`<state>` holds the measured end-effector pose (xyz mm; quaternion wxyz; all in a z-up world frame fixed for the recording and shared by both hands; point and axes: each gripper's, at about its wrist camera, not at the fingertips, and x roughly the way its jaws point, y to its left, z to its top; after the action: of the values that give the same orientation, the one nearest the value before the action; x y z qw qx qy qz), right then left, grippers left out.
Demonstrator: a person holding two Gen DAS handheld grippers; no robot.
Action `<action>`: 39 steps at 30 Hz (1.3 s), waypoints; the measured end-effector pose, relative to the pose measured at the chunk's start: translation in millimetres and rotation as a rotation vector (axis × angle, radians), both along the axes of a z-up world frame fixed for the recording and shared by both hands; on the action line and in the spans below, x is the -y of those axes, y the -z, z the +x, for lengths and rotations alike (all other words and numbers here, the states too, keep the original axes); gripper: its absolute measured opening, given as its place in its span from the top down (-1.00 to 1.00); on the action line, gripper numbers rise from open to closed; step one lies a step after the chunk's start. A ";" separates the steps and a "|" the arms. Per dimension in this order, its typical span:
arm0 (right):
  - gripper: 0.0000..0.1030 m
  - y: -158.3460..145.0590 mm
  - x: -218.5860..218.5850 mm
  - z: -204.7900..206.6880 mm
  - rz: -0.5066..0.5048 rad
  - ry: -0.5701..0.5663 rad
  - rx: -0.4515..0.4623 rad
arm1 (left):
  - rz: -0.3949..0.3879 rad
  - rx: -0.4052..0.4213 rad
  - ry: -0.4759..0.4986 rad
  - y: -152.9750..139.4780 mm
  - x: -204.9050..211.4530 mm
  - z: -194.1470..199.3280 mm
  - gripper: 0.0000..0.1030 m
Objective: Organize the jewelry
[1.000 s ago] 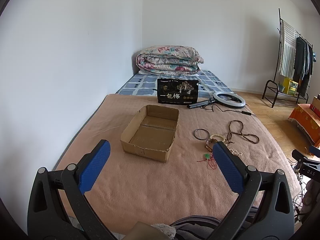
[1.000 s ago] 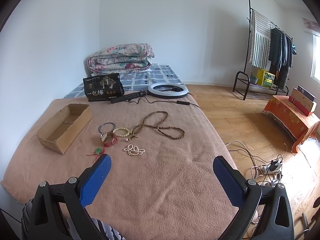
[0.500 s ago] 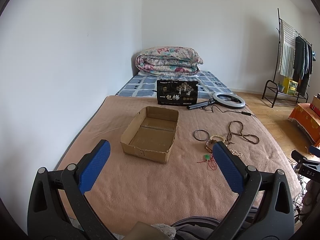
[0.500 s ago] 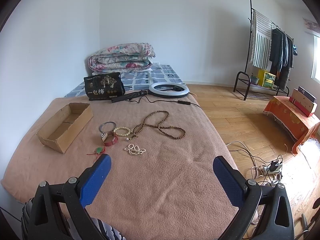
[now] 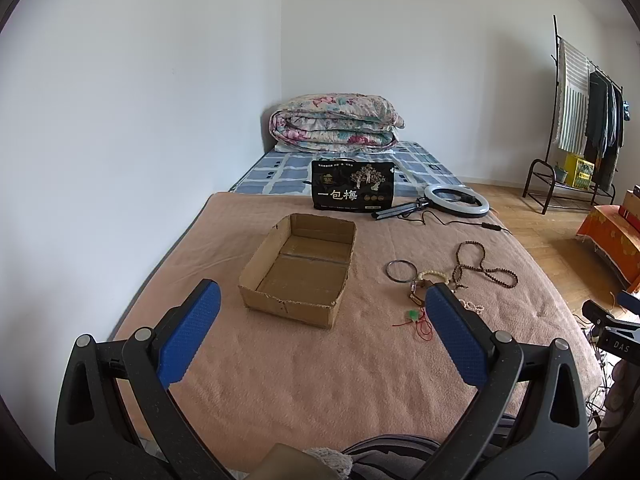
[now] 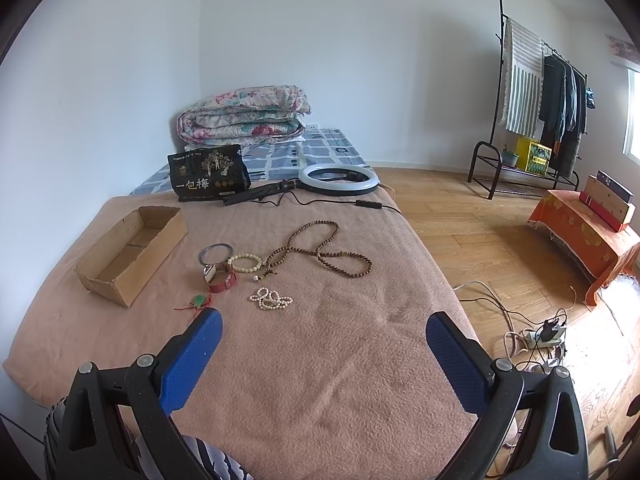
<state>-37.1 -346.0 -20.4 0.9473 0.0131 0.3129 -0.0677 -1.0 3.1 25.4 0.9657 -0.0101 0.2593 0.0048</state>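
On the bed (image 6: 340, 360), spread with a tan blanket, an open cardboard box (image 6: 132, 248) sits to the left, its inside bare. Just right of it the jewelry lies in a loose cluster on the blanket: a thin metal bangle (image 6: 215, 252), a cream bead bracelet (image 6: 245, 263) beside it, a red-strapped watch (image 6: 221, 278) touching the bangle's near edge, a small green pendant on red cord (image 6: 198, 301) nearer the camera, a bunched string of pale beads (image 6: 271, 299), and farthest right a long brown bead necklace (image 6: 320, 250) looped across the blanket. Beyond them stand a black printed bag (image 6: 208, 178) and a ring light (image 6: 338, 178) with its cord trailing; a folded floral quilt (image 6: 244, 116) is stacked by the wall.

The left claw (image 5: 322, 314) hangs above the near blanket facing the box, spread wide and holding nothing. The right claw (image 6: 322, 334) hangs over the blanket short of the jewelry, likewise spread wide and empty.
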 end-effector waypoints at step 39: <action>-0.99 28.6 64.1 111.2 -0.034 -0.013 -0.052 | 0.055 -0.107 0.237 60.7 66.5 116.9 -0.92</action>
<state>74.1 -410.2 -49.0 0.9393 -0.0069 0.3364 -0.0673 115.9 -63.4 -35.3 0.9443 0.0474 0.3093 -0.1019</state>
